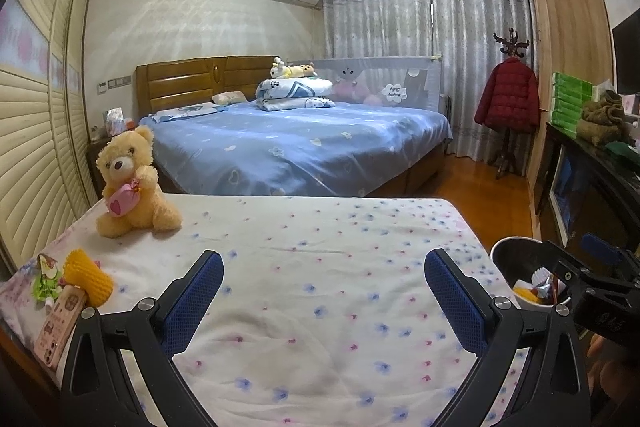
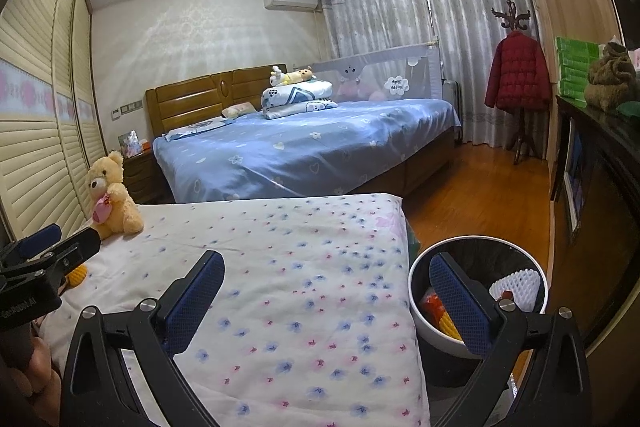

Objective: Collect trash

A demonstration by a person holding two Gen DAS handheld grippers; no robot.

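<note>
A yellow foam fruit net (image 1: 86, 279) and a green wrapper (image 1: 45, 281) lie at the left edge of the flowered bed (image 1: 320, 247). My left gripper (image 1: 325, 303) hovers open over the middle of the sheet, nothing between its blue pads. A white-rimmed trash bin (image 2: 478, 239) stands on the floor by the bed's right side. It holds a white foam net (image 2: 518, 285), a yellow net and orange wrappers (image 2: 434, 307). My right gripper (image 2: 326, 303) is open and empty. Its right finger (image 2: 460, 307) is over the bin's mouth, its left finger over the bed.
A yellow teddy bear (image 1: 128, 183) sits at the bed's far left corner. A pink phone-like box (image 1: 60, 323) lies next to the yellow net. Beyond are a blue bed (image 1: 300, 147), a coat stand with a red jacket (image 1: 508, 99) and a dark cabinet (image 2: 600, 163) on the right.
</note>
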